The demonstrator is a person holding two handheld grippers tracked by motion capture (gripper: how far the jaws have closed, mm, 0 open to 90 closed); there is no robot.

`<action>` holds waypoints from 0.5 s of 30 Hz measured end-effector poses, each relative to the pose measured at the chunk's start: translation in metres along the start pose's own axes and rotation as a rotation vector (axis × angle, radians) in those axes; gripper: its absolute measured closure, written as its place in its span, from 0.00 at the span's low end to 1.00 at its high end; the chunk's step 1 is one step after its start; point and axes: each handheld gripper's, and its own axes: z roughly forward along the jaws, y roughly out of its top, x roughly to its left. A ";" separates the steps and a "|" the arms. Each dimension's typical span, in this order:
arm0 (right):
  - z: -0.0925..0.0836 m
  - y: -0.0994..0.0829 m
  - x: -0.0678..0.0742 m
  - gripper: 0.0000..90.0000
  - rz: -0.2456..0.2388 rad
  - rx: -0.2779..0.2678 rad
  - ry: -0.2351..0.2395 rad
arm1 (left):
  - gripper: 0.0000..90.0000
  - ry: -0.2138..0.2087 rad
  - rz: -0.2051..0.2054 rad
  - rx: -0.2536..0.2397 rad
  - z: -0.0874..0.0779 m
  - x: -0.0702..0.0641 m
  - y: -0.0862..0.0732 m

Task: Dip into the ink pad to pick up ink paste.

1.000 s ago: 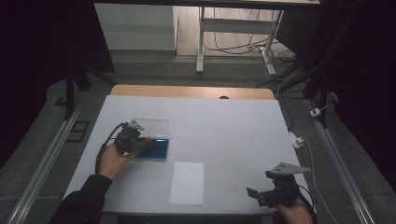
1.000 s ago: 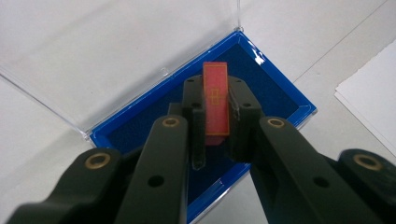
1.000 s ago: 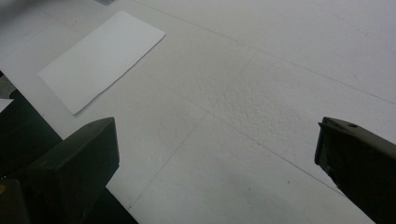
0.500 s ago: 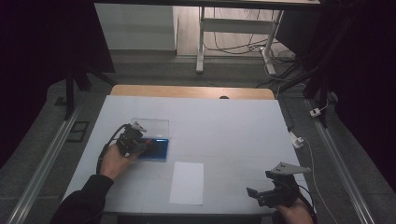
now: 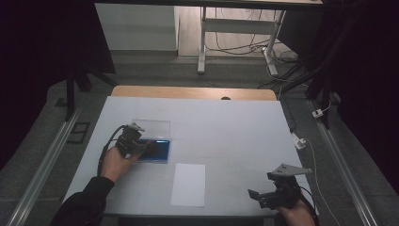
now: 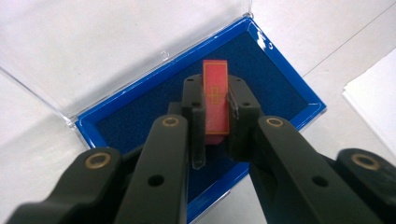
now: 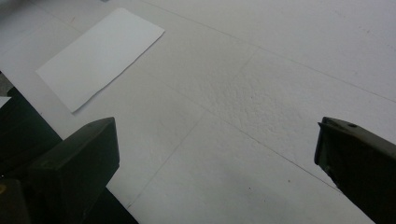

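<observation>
A blue-lined case with a clear hinged lid lies open on the white table. My left gripper is shut on a small red card with gold markings, held upright over the case's dark blue padding. In the high view the left gripper sits at the left side of the case, with the clear lid lying behind it. My right gripper rests near the table's front right edge, its jaws wide apart with nothing between them.
A white sheet of paper lies near the front edge, between the two hands; the right gripper view has it at the upper left. A wooden strip runs along the table's far edge. Cables trail on the floor at the right.
</observation>
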 end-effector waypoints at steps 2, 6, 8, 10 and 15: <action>0.000 0.000 0.000 0.00 -0.003 0.000 0.000 | 0.89 0.026 0.019 0.002 0.000 -0.004 0.000; 0.000 0.000 0.000 0.00 -0.004 0.000 0.000 | 0.89 -0.024 -0.026 -0.012 0.000 0.004 -0.002; 0.000 0.000 0.000 0.01 -0.004 0.000 0.000 | 0.89 -0.024 -0.028 -0.012 0.000 0.004 -0.002; 0.001 0.000 0.000 0.01 -0.005 0.002 0.001 | 0.89 0.010 0.001 -0.007 0.000 -0.002 -0.001; 0.001 0.001 0.000 0.01 -0.007 0.008 -0.005 | 0.89 -0.009 -0.021 -0.015 0.000 0.001 -0.002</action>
